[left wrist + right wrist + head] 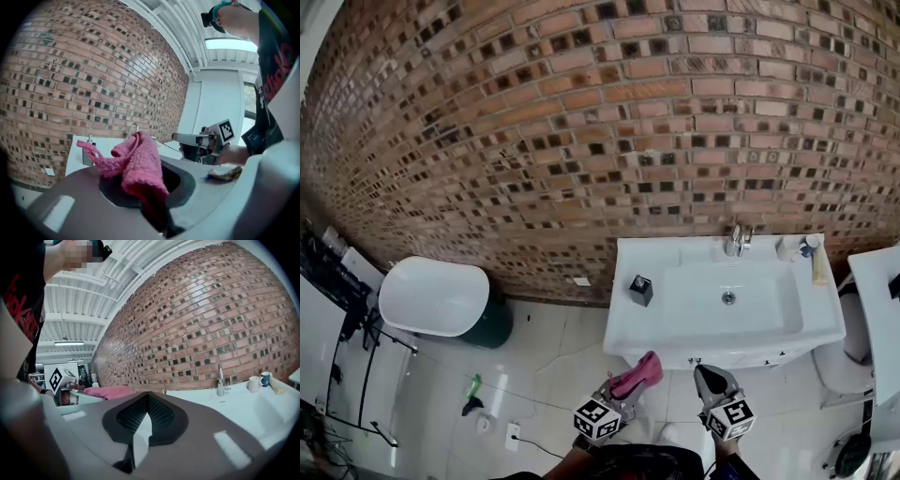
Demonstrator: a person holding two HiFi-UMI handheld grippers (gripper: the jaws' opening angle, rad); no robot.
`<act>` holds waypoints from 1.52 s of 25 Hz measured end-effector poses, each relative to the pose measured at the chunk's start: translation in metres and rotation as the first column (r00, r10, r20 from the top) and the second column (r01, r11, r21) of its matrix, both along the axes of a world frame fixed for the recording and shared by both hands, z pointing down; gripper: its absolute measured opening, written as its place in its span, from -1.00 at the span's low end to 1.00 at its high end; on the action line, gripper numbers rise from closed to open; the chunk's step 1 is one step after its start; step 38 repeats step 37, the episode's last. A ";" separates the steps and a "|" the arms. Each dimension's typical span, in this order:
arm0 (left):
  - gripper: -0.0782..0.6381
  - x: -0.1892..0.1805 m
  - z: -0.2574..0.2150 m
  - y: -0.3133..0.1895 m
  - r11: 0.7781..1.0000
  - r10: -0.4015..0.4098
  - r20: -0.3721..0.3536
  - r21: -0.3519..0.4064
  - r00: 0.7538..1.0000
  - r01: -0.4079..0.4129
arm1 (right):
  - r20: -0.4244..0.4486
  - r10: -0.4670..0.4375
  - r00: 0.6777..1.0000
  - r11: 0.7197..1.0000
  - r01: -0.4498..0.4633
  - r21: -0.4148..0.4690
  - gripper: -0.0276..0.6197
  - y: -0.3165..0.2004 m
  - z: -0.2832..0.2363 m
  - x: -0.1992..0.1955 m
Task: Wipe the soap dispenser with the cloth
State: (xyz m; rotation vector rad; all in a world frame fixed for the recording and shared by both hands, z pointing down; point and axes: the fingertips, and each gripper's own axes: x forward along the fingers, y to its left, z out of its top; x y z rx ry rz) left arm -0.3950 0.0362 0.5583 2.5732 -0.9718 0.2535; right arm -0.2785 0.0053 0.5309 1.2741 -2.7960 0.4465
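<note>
L hand-held gripper (623, 389) pinches the pink cloth (140, 161), w/ most of it flopping loose past the tips. R hand-held gripper (710, 378) is pressed together, empty. Soap dispenser (641, 289) stands on the sink (623, 323) rim, approx 9 o'clock of the drain and 12 o'clock from L, well apart. Risks, imo: an unbraced wipe could tip the dispenser or shove it off the near edge. Loose cloth may slip out or snag the pump.

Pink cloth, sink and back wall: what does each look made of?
The pink cloth: soft knitted or woven textile, matte; a looped weave texture shows and it folds limply. The sink: glossy white, probably glazed ceramic, though it could be resin; smooth, seamless surface. The back wall: rough red-brown brick with mortar lines, some darker small bricks.
</note>
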 end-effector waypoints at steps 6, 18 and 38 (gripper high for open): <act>-0.63 -0.012 -0.009 0.027 0.999 -0.009 0.025 0.031 1.000 0.008 | 0.043 -0.003 0.999 0.999 0.001 0.043 -0.91 0.030 -0.017 -0.004; -0.63 -0.055 -0.049 0.041 0.994 -0.026 -0.036 0.106 0.999 0.030 | -0.081 -0.106 0.991 0.974 0.120 0.193 -0.91 0.044 -0.078 -0.074; -0.63 -0.076 -0.064 0.061 0.993 0.024 -0.110 0.116 0.994 -0.011 | -0.085 -0.157 0.984 0.972 0.169 0.166 -0.91 0.067 -0.083 -0.118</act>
